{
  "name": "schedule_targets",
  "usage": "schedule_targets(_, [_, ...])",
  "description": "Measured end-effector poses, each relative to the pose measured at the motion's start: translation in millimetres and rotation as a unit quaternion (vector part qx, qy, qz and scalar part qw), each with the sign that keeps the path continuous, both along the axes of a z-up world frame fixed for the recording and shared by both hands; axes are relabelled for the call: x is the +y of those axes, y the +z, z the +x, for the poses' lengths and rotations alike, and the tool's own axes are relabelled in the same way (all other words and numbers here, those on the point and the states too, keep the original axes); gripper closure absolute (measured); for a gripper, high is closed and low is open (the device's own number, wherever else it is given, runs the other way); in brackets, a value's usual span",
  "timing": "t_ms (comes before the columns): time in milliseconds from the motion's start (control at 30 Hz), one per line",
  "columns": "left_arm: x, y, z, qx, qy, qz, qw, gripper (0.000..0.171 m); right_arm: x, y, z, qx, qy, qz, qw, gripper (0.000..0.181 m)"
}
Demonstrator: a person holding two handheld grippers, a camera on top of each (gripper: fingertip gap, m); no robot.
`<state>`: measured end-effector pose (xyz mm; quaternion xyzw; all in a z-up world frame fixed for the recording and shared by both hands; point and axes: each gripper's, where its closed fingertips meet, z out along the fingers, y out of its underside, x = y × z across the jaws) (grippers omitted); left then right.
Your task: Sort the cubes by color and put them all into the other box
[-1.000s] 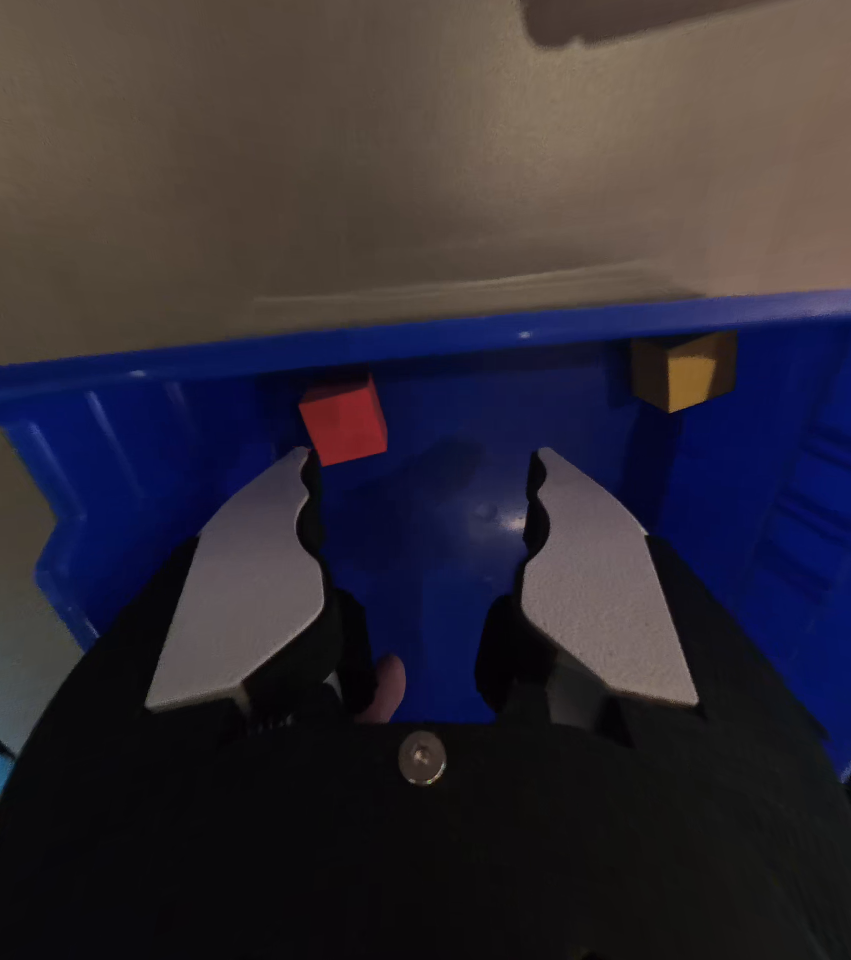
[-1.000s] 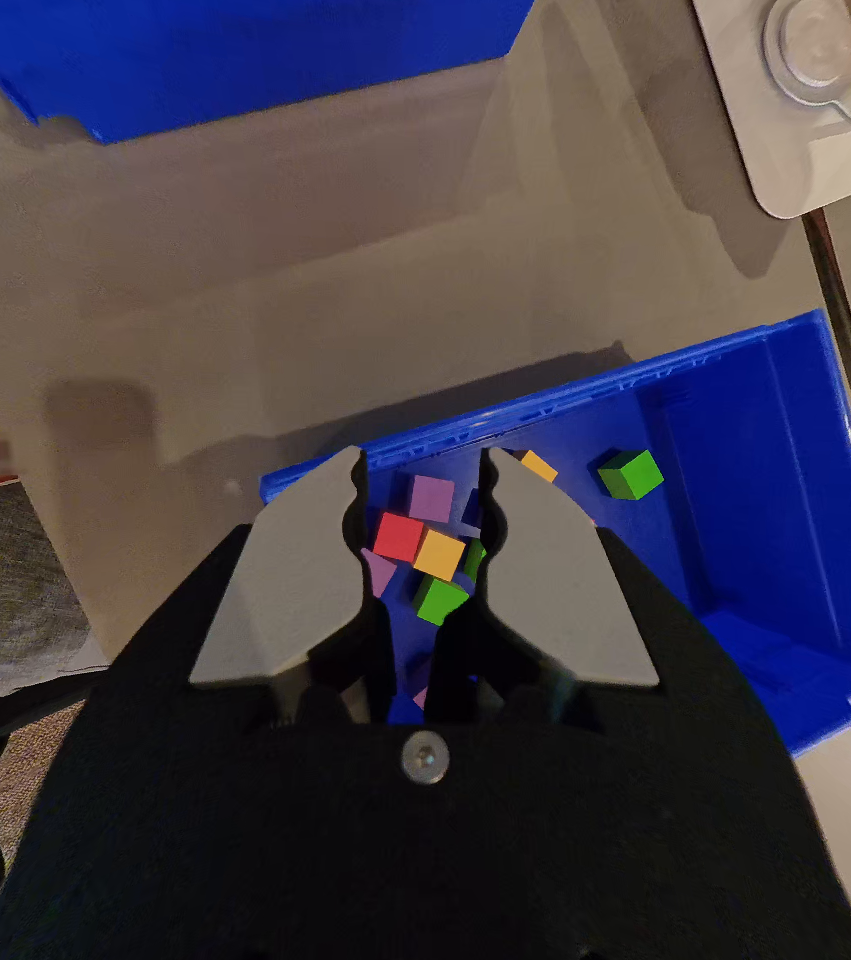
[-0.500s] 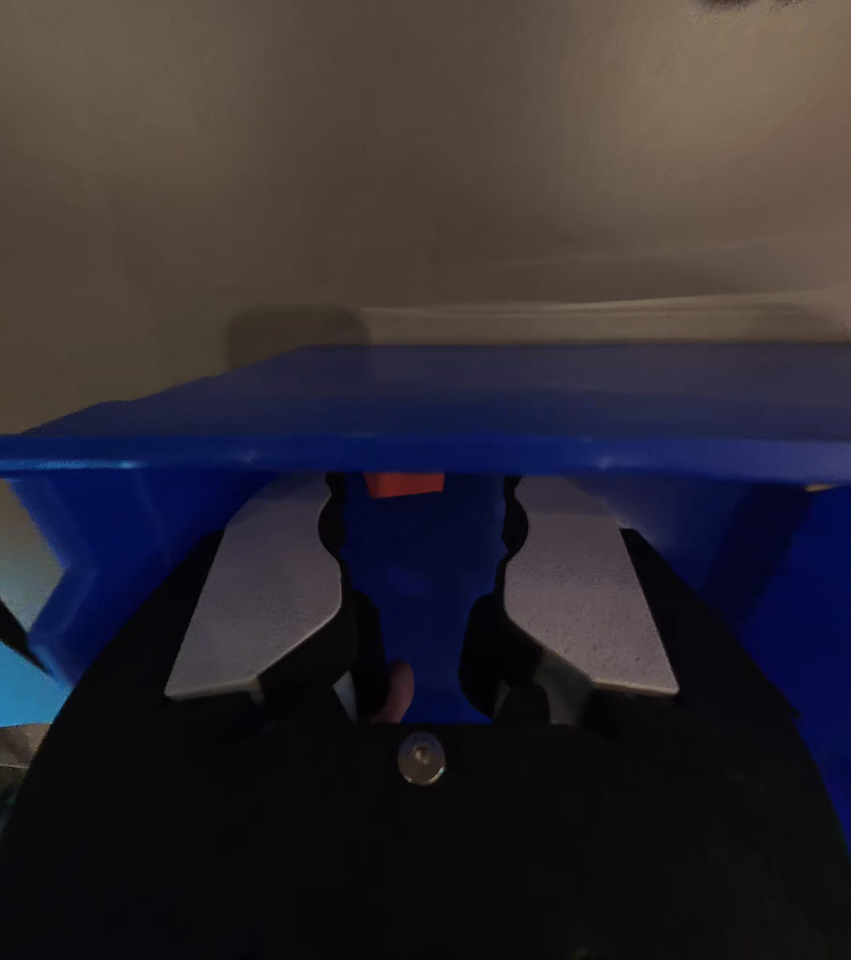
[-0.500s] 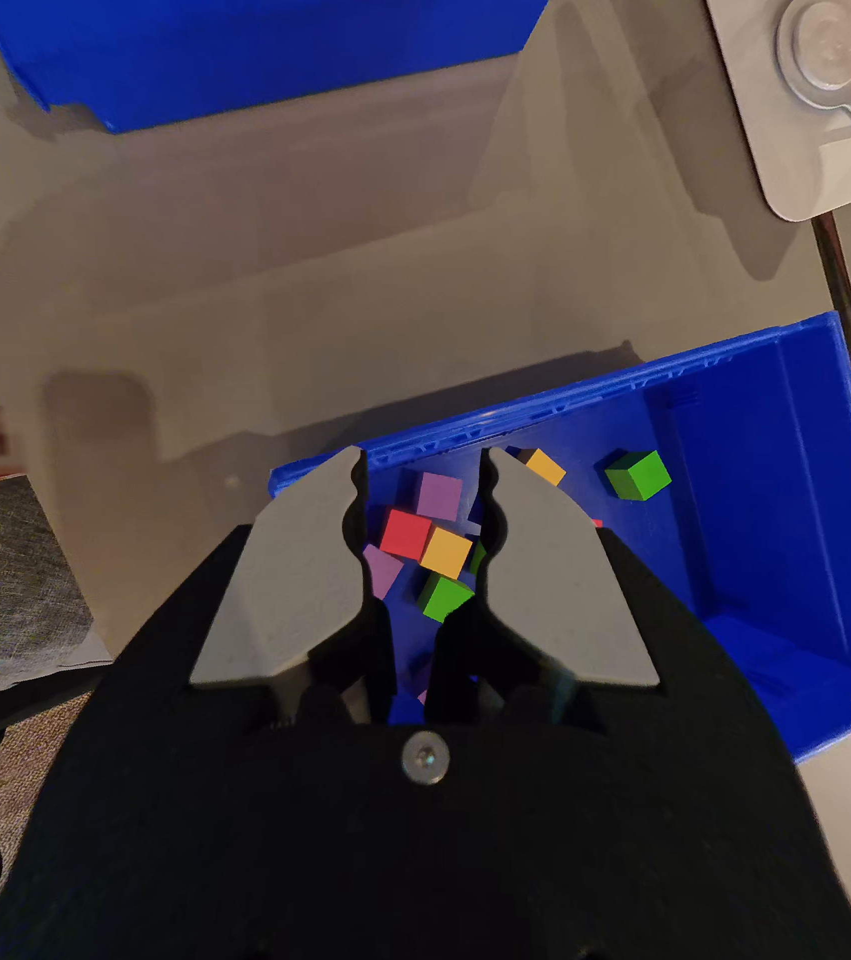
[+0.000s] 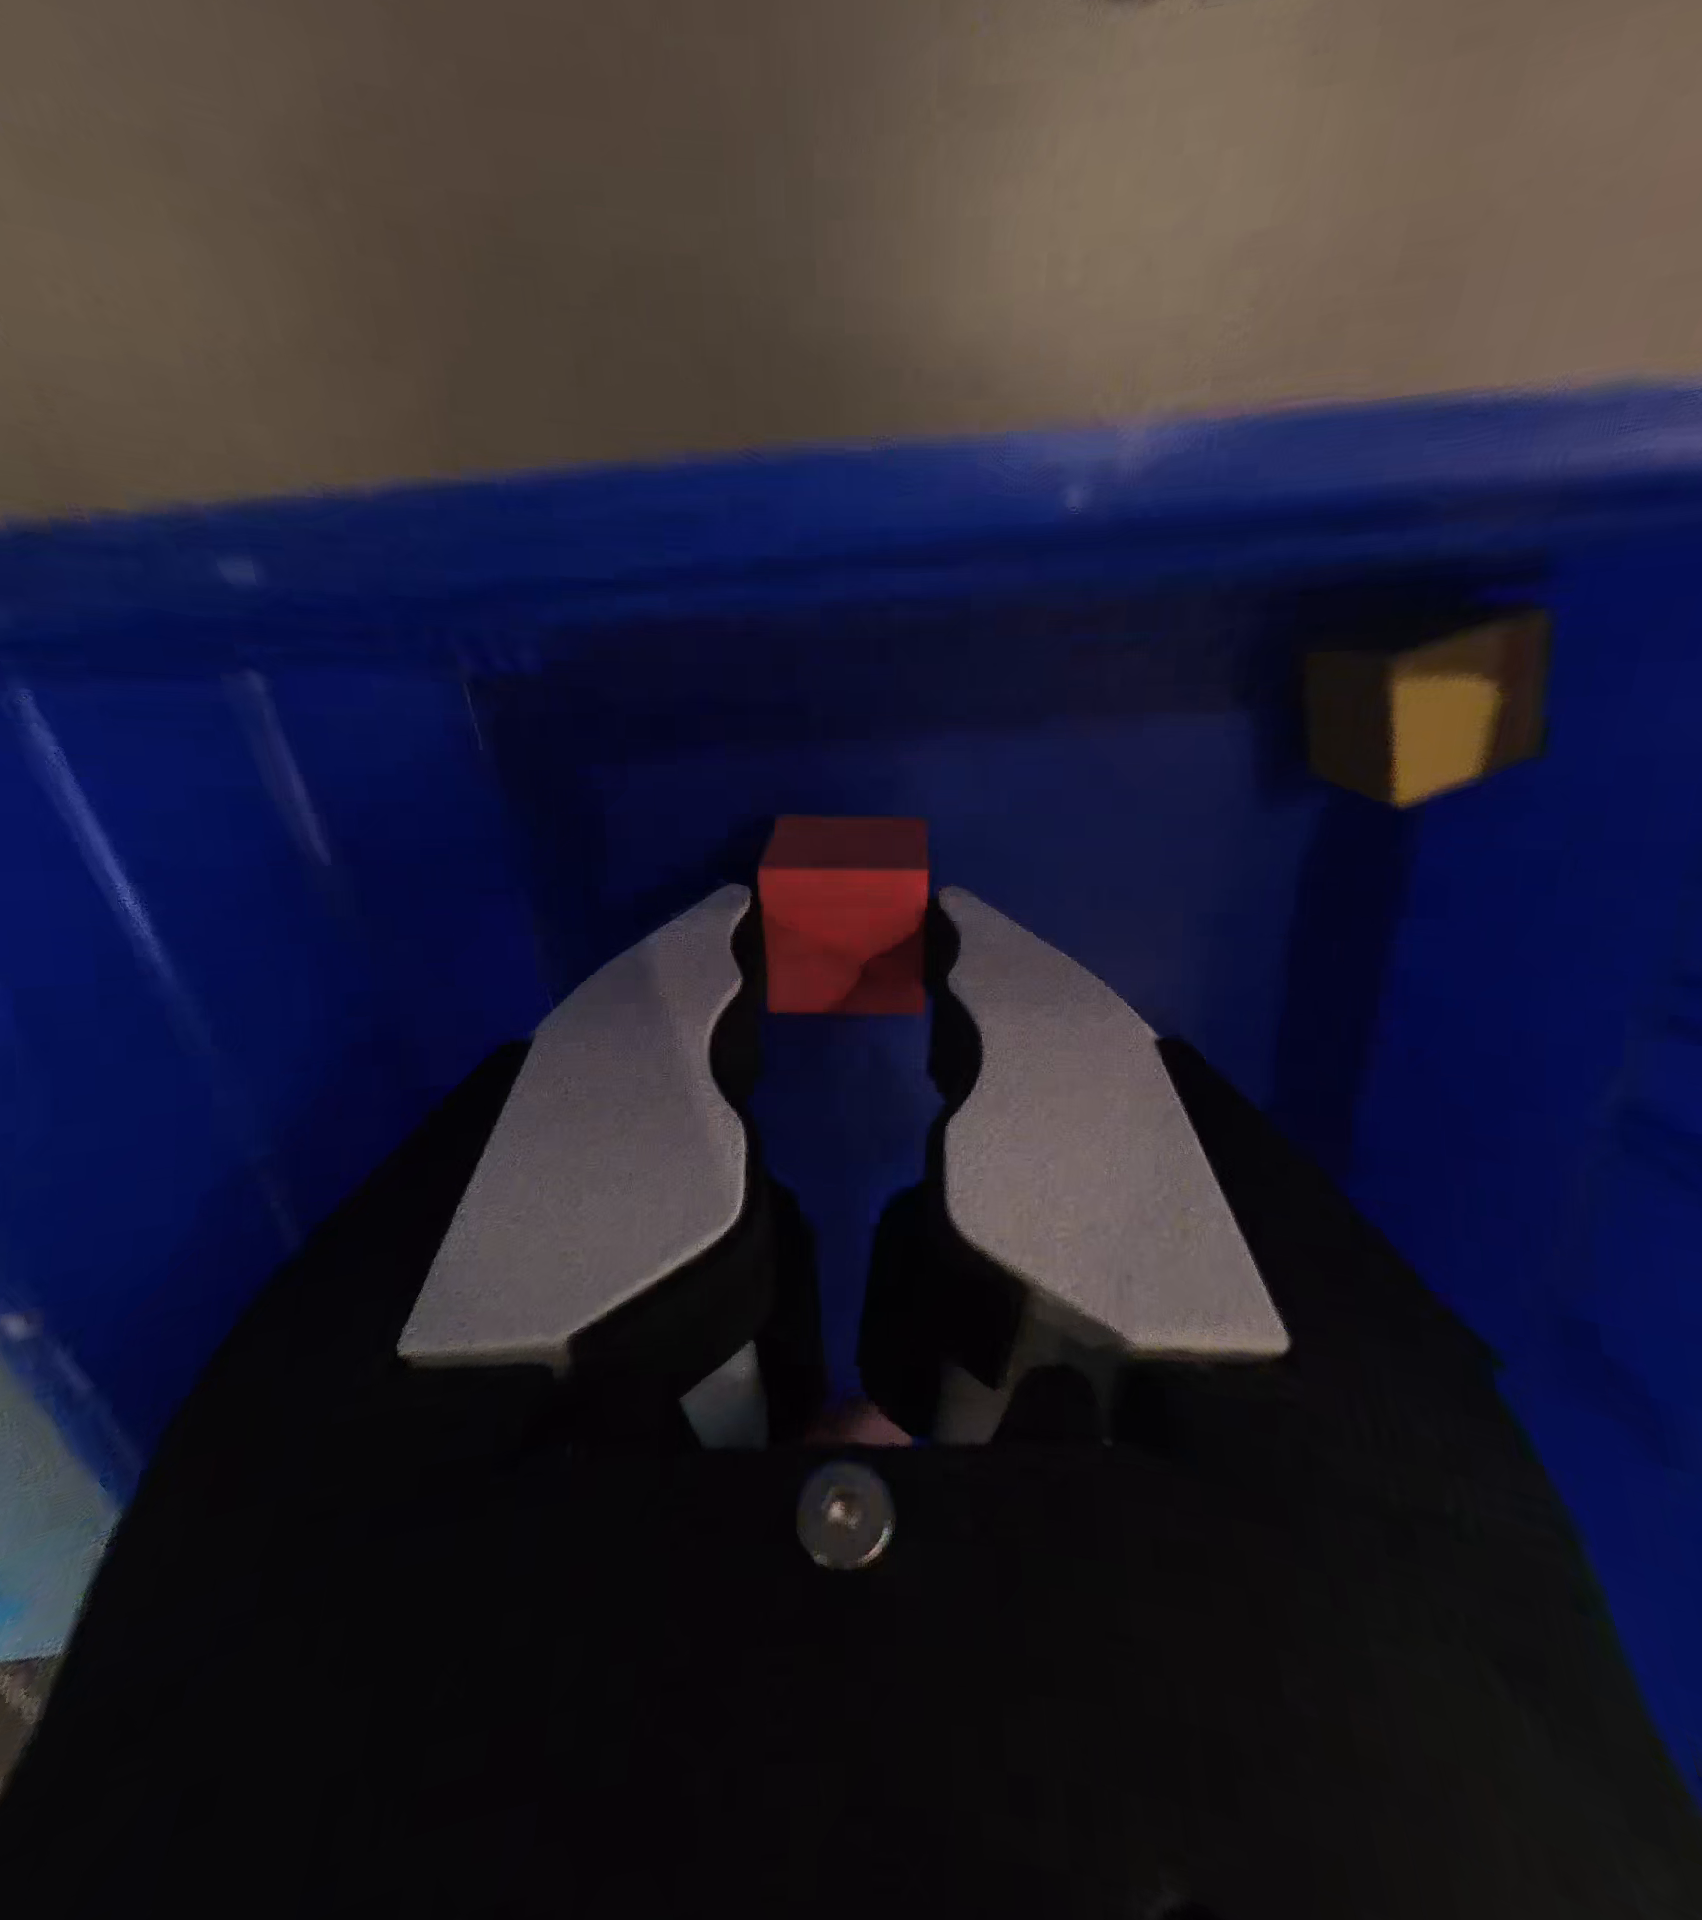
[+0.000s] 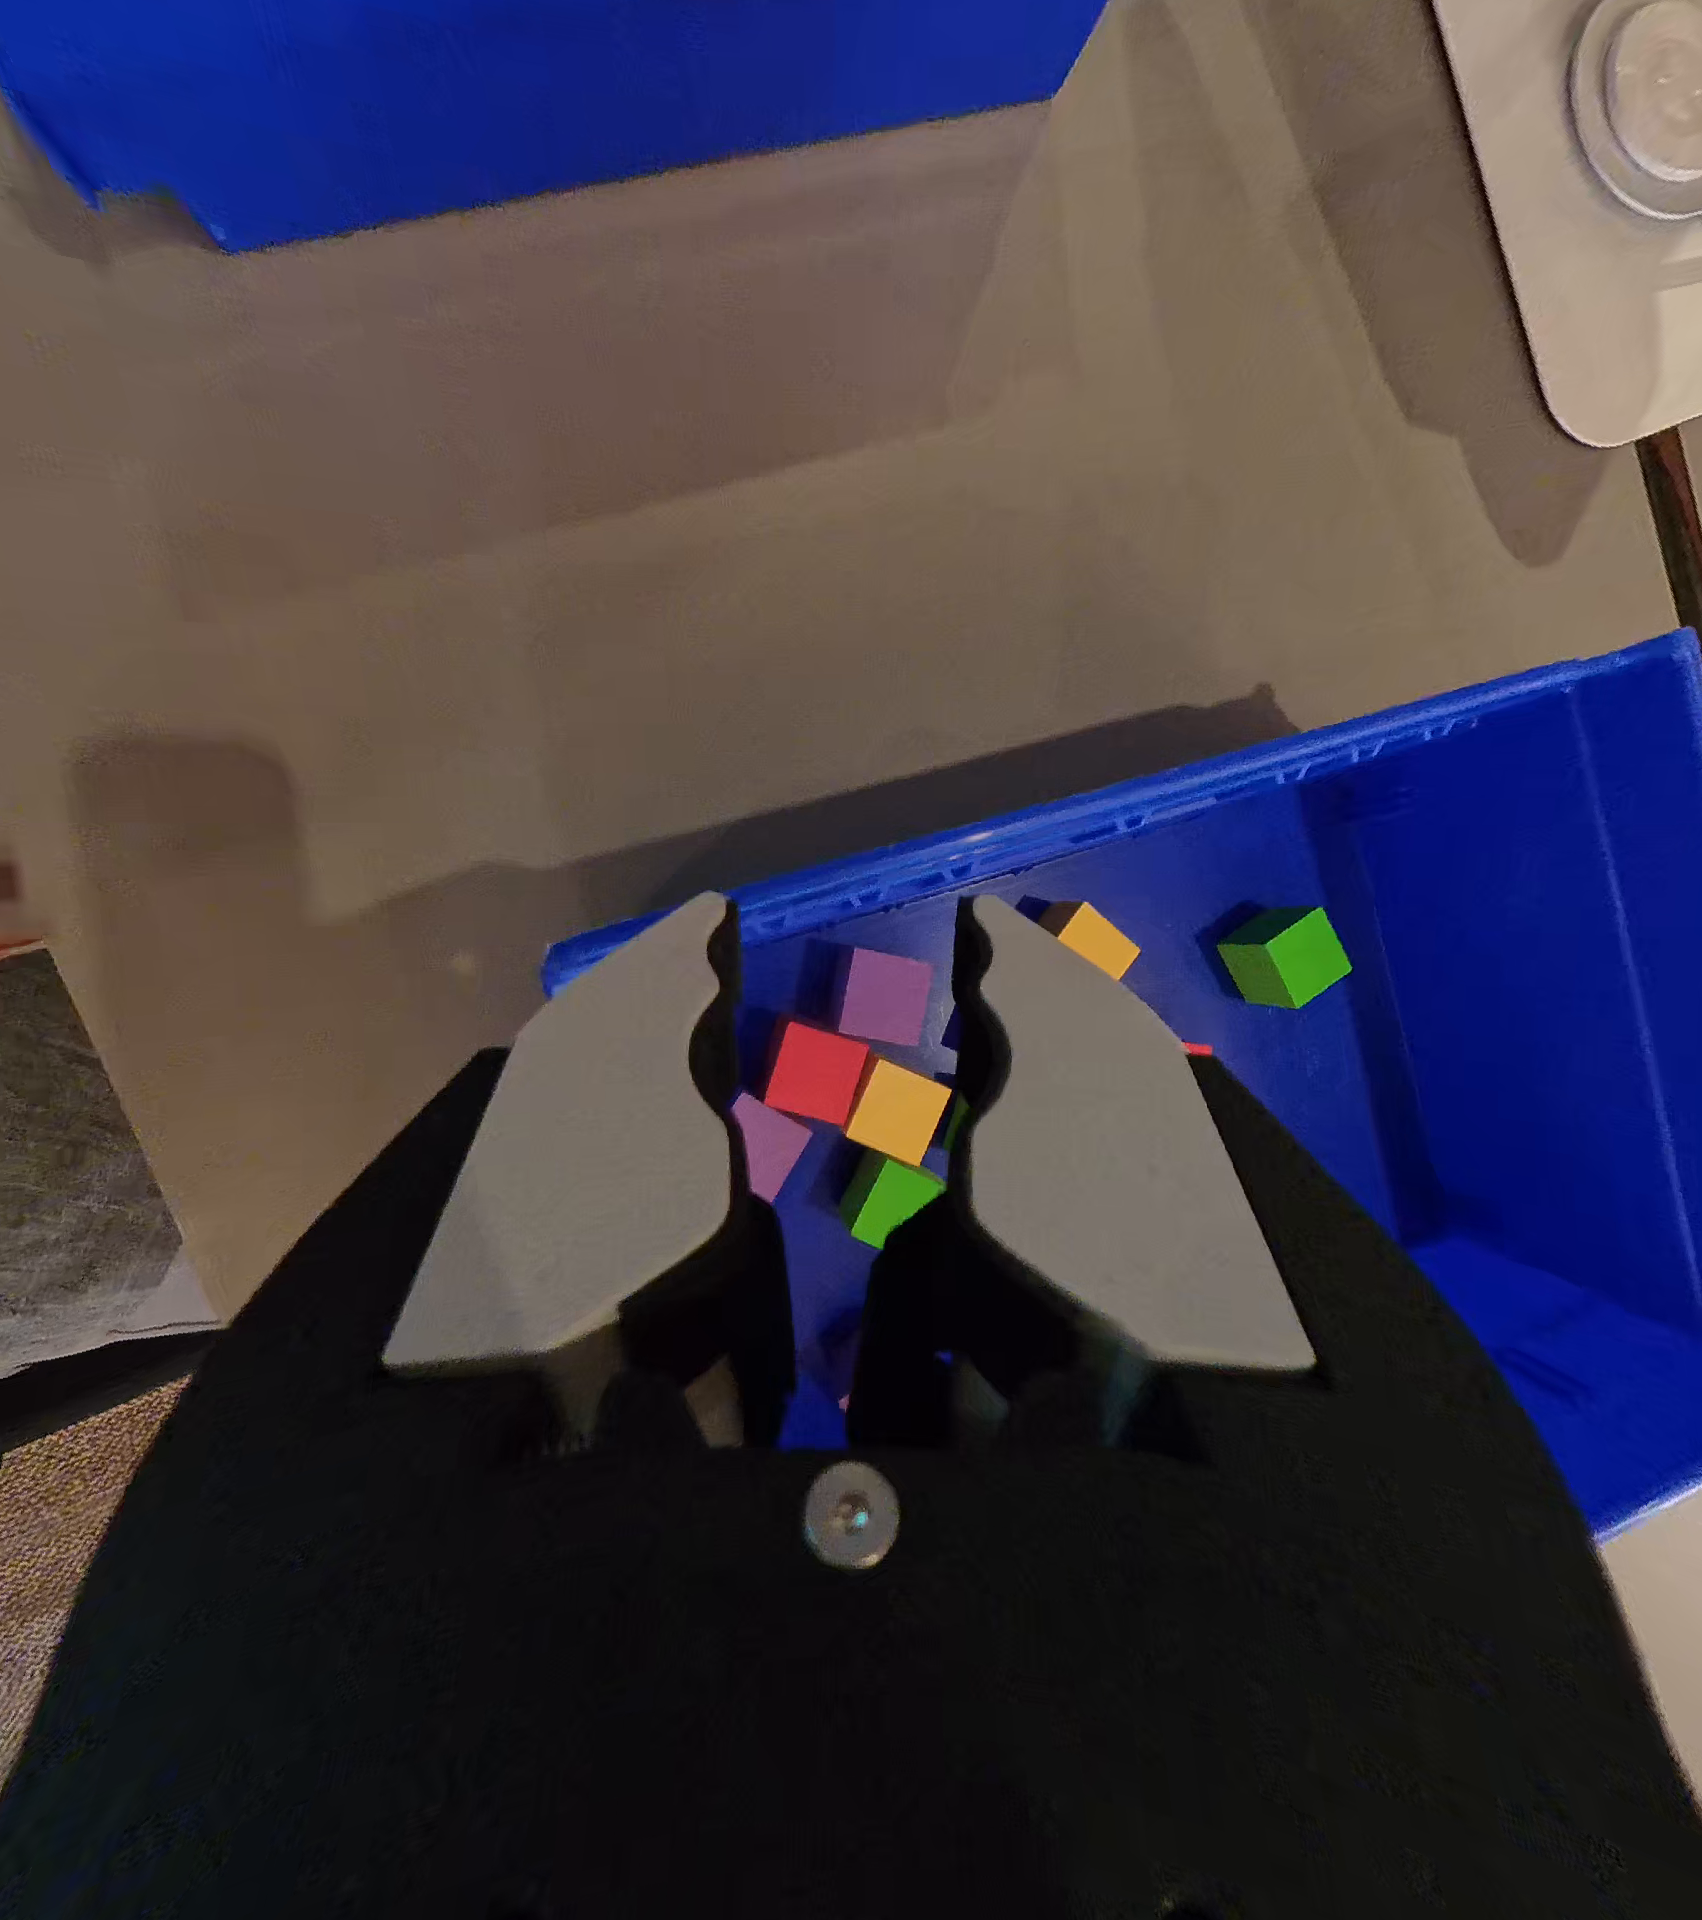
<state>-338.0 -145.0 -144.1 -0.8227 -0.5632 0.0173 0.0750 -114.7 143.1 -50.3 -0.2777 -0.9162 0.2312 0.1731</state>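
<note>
In the left wrist view my left gripper (image 5: 843, 906) is inside a blue bin (image 5: 203, 831). Its jaws are closed on a red cube (image 5: 845, 925) held between the fingertips near the bin's far wall. A yellow cube (image 5: 1429, 717) sits in the bin's far right corner. In the right wrist view my right gripper (image 6: 847, 914) is open and empty, hovering over a second blue bin (image 6: 1574, 1039). Below its jaws lie a purple cube (image 6: 886, 997), a red cube (image 6: 814, 1070), a yellow cube (image 6: 897, 1110) and a green cube (image 6: 883, 1200).
Another yellow cube (image 6: 1096, 935) and a green cube (image 6: 1283, 956) lie further right in the second bin. The first bin (image 6: 514, 104) shows at the top of the right wrist view across grey tabletop (image 6: 618, 571). A white plate with a clear suction cup (image 6: 1657, 187) lies top right.
My left gripper moved over to the red cube and its jaws closed from wide open onto it. The right gripper stayed almost still over its bin.
</note>
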Motion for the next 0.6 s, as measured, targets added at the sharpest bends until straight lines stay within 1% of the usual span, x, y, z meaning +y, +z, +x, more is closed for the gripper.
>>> schedule_targets(33, [2,7,4,0.009,-0.006,0.013,1.0,0.142,-2,0,-1,0.003,0.002,-0.004,1.0,0.142])
schedule_targets(67, [8,15,9,0.016,-0.009,0.044,0.999,0.142,-6,1,-3,0.008,0.005,-0.011,1.0,0.142])
schedule_targets(133, [27,36,23,0.015,-0.013,0.146,0.989,0.143,-17,4,-9,0.031,0.016,-0.027,0.999,0.14])
schedule_targets(167, [39,51,32,0.01,-0.017,0.214,0.977,0.142,-25,9,-13,0.051,0.026,-0.042,0.997,0.139])
schedule_targets(200, [51,68,43,0.002,-0.022,0.289,0.957,0.142,-37,14,-16,0.074,0.041,-0.065,0.994,0.139])
schedule_targets(233, [62,88,54,-0.011,-0.028,0.364,0.931,0.142,-50,21,-17,0.095,0.056,-0.092,0.99,0.138])
schedule_targets(300, [76,126,81,-0.041,-0.053,0.49,0.869,0.142,-75,39,-21,0.144,0.076,-0.14,0.977,0.136])
schedule_targets(333, [80,142,94,-0.058,-0.067,0.537,0.839,0.142,-88,50,-20,0.17,0.088,-0.168,0.967,0.136])
schedule_targets(400, [84,164,120,-0.083,-0.097,0.595,0.794,0.143,-113,72,-17,0.221,0.111,-0.207,0.947,0.136])
schedule_targets(467, [88,181,148,-0.109,-0.131,0.634,0.754,0.143,-132,91,-16,0.264,0.124,-0.219,0.931,0.136])
schedule_targets(600, [93,205,197,-0.142,-0.185,0.684,0.691,0.139,-164,113,-11,0.296,0.148,-0.219,0.918,0.135])
